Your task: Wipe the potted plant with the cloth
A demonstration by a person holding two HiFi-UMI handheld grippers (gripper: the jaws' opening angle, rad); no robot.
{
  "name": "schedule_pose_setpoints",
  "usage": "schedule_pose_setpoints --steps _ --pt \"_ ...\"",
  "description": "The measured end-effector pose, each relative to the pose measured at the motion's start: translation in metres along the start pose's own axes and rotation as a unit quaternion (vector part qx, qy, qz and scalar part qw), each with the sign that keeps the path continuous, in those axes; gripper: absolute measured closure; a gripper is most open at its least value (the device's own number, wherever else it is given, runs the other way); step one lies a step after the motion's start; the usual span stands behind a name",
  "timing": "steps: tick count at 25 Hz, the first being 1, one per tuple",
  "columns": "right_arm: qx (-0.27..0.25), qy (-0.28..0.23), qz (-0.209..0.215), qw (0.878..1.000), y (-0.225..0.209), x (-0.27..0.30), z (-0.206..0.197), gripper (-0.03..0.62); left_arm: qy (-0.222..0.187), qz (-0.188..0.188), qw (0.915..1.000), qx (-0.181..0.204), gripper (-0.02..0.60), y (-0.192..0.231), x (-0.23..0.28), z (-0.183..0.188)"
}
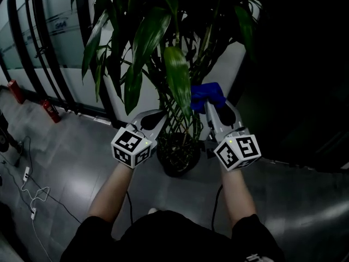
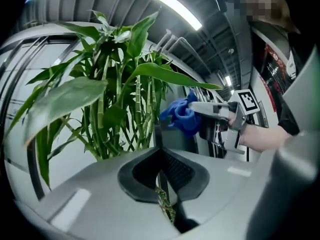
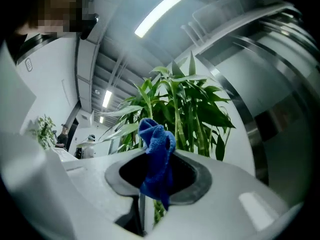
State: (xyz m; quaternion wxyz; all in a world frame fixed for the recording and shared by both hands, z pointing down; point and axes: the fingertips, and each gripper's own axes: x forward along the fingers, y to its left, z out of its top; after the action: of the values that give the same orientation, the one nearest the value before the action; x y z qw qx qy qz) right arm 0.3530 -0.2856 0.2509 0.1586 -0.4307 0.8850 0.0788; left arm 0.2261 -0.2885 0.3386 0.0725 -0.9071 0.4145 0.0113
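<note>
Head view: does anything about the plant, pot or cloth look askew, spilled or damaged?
Nothing stands out. The potted plant stands upright on the floor, no spilled soil visible, and the blue cloth sits clamped in the right gripper.

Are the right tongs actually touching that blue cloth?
Touching. The right gripper view shows the blue cloth pinched between the right tongs, with its ends sticking out above and below.

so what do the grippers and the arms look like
The left gripper and right gripper are pale grey shells, dark inside the jaws. Each carries a white cube with black square markers and trails a black cable. The person wears dark sleeves.
</note>
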Motion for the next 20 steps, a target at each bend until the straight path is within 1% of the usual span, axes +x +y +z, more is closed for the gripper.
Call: schedule_pose_setpoints --steps 2,6,9,11,14,17,18,20 --pt "-0.024 -0.019 -0.003 1.000 -0.010 0.013 0.024 0.485 -0.002 -0.008 0.9999 0.008 0.575 0.000 0.014 0.010" --pt "-0.050 -0.074 -0.006 0.996 -0.019 0.038 0.078 0.485 -0.018 -0.028 0.9994 0.005 0.575 0.006 0.027 0.031" --pt "-0.074 -0.104 0.014 0.992 -0.005 0.052 0.112 0.485 -0.019 -0.027 0.9994 0.010 0.575 0.013 0.025 0.036" --pt "-0.079 -0.122 0.035 0.989 0.009 0.057 0.128 0.485 -0.015 -0.025 0.9995 0.013 0.575 0.016 0.028 0.037" --pt "-0.069 -0.148 0.076 0.984 0.031 0.062 0.141 0.485 -0.011 -0.030 0.9993 0.022 0.575 0.014 0.038 0.038" --pt "-0.072 -0.161 0.112 0.978 0.053 0.066 0.142 0.485 -0.011 -0.037 0.9983 0.044 0.575 0.010 0.047 0.043" --pt "-0.076 -0.156 0.118 0.978 0.058 0.068 0.139 0.485 -0.011 -0.040 0.9980 0.047 0.575 0.008 0.048 0.044" --pt "-0.082 -0.125 0.128 0.980 0.067 0.074 0.123 0.485 -0.014 -0.045 0.9977 0.049 0.575 0.006 0.049 0.048"
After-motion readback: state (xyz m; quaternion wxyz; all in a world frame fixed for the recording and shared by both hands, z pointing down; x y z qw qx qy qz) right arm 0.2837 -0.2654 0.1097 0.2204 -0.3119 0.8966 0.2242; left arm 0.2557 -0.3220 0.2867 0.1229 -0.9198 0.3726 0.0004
